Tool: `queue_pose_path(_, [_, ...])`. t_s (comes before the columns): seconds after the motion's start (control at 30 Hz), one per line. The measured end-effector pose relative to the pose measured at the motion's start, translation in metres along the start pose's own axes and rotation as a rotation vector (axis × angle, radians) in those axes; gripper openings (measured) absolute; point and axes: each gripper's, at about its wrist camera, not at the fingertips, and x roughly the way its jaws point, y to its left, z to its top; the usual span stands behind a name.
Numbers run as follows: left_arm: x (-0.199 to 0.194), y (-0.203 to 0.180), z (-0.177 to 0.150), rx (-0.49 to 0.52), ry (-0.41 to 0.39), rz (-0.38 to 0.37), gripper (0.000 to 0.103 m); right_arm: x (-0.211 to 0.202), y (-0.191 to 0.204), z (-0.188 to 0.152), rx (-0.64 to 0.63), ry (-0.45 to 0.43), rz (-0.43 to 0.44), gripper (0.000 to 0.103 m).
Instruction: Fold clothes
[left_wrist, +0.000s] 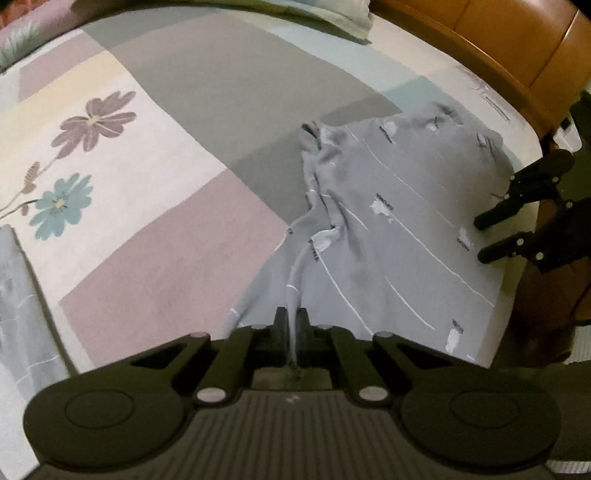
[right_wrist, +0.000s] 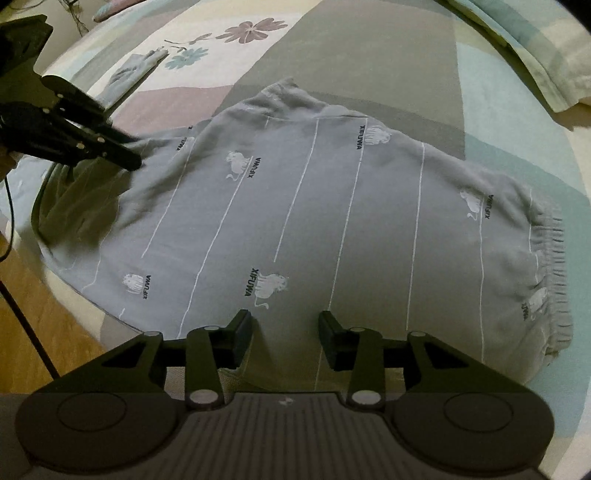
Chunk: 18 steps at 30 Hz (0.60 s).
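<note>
Where left gripper (left_wrist: 291, 319) pinches grey trousers (right_wrist: 314, 206), fold hides hem, right gripper (right_wrist: 284, 334) parted

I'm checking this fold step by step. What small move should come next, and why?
Probably the left gripper should lift and carry its pinched edge of the grey trousers across toward the elastic waistband. It is shut on the cloth, while the right gripper stands open over the flat fabric, holding nothing.

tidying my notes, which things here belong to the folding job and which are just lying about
In the job:
grey printed garment
left gripper, shut on a fold of it
right gripper, open above it

Lying about:
folded grey cloth
pillow
patchwork bedsheet
</note>
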Motion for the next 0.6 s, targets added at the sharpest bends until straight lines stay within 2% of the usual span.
queue_pose_path(0.17, [-0.014,0.013,-0.016,-0.089,0.003,0.037,0.002,-0.001,0.000,0.003,0.014,0.010,-0.009,0.045])
queue_pose_path(0.23, [-0.017,0.018,-0.018,-0.132,0.001,0.013,0.002,0.000,0.000,0.004,0.012,0.013,-0.013,0.045])
queue_pose_path(0.37, [-0.019,0.015,-0.014,-0.121,-0.027,0.038,0.002,-0.001,0.000,0.005,0.002,0.018,-0.020,0.046])
queue_pose_path(0.43, [-0.024,0.016,-0.009,-0.137,-0.063,0.023,0.002,-0.002,0.000,0.006,-0.002,0.019,-0.026,0.046])
queue_pose_path(0.6, [-0.019,0.023,-0.013,-0.146,-0.025,0.062,0.011,-0.008,0.001,0.018,0.000,-0.016,-0.034,0.046])
